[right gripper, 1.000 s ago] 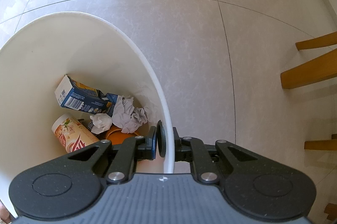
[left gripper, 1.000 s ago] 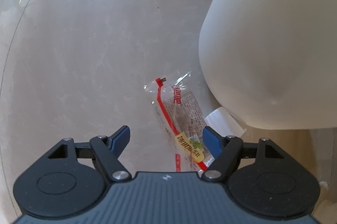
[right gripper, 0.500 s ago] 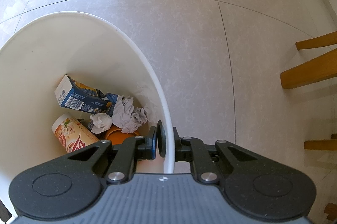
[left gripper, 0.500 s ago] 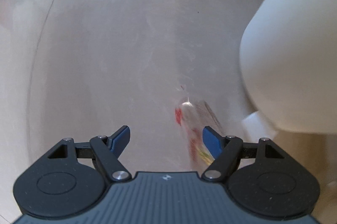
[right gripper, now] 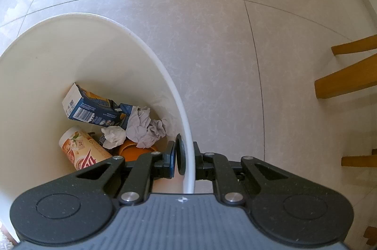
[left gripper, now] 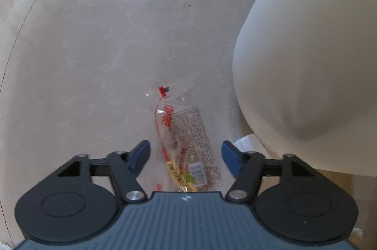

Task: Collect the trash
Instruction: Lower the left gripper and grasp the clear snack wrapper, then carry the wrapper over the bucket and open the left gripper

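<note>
A clear snack wrapper (left gripper: pixel 188 132) with red and yellow print lies flat on the pale tiled floor, beside the white trash bin (left gripper: pixel 306 61). My left gripper (left gripper: pixel 186 155) points down over it. Its blue pads stand either side of the wrapper's near end, and the jaws are closing without touching it. In the right wrist view my right gripper (right gripper: pixel 186 158) is shut on the bin's rim (right gripper: pixel 165 71), one pad inside and one outside. The bin holds a blue carton (right gripper: pixel 89 106), a printed paper cup (right gripper: pixel 80 151), crumpled tissue (right gripper: pixel 143 127) and something orange (right gripper: pixel 132 151).
A white scrap of paper (left gripper: pixel 247 143) lies at the foot of the bin, just beyond my left gripper's right pad. Wooden chair legs (right gripper: pixel 348 80) stand on the floor at the right of the right wrist view.
The left gripper shifted sideways through a blurred frame, so the wrapper now lies centred between its pads instead of under the right one. Its jaws have narrowed. The right gripper and bin have not moved.
</note>
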Demonstrator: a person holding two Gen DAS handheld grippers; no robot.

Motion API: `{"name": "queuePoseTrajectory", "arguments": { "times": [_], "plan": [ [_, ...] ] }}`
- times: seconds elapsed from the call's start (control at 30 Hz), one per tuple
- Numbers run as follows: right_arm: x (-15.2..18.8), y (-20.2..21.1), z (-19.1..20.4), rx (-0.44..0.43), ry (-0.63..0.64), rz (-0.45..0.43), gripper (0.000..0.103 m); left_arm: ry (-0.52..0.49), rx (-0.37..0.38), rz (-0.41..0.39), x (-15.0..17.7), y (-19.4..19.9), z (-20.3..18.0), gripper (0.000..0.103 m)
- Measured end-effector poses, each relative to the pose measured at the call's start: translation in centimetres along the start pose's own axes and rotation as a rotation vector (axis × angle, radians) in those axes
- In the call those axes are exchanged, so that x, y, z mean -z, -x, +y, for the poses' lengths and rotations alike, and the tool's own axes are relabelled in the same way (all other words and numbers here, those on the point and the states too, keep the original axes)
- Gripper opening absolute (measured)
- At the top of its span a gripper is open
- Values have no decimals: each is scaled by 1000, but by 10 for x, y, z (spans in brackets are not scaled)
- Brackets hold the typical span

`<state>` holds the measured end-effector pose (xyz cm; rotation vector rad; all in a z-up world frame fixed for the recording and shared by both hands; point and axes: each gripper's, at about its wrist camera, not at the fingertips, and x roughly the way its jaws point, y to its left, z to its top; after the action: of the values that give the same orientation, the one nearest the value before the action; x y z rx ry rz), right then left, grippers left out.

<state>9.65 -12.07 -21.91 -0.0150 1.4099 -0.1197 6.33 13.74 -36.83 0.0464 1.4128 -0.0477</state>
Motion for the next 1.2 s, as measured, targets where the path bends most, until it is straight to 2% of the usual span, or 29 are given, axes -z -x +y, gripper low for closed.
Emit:
{"name": "queuePoseTrajectory", "arguments": {
  "times": [0.03,0.1,0.17,0.27,0.47,0.6,0.73,0.83,1.0,1.1,1.2],
  "plan": [
    [0,0,0,1,1,-1,15,13,-1,2,0,-1,4,46],
    [0,0,1,2,3,-1,15,48,4,5,-1,-1,11,41],
    [0,0,1,2,3,-1,15,70,16,4,-1,4,16,30],
    [0,0,1,2,2,0,15,44,22,13,-3,5,22,25],
    [0,0,0,2,4,0,15,-35,-1,76,-16,19,29,24],
    [0,-1,1,4,8,2,15,-111,2,152,-31,47,34,24],
    [0,-1,-1,-8,-1,3,15,-206,-17,161,-47,85,32,24],
    [0,0,-2,-12,-2,4,15,-272,-29,157,-63,123,32,24],
    [-1,0,-2,-12,-3,8,15,-391,-38,115,-90,191,9,24],
    [-1,-1,-3,-20,-8,10,15,-465,-19,62,-105,226,-16,24],
    [0,-1,-3,-23,-9,10,15,-504,37,-3,-118,256,-42,24]
  ]
}}
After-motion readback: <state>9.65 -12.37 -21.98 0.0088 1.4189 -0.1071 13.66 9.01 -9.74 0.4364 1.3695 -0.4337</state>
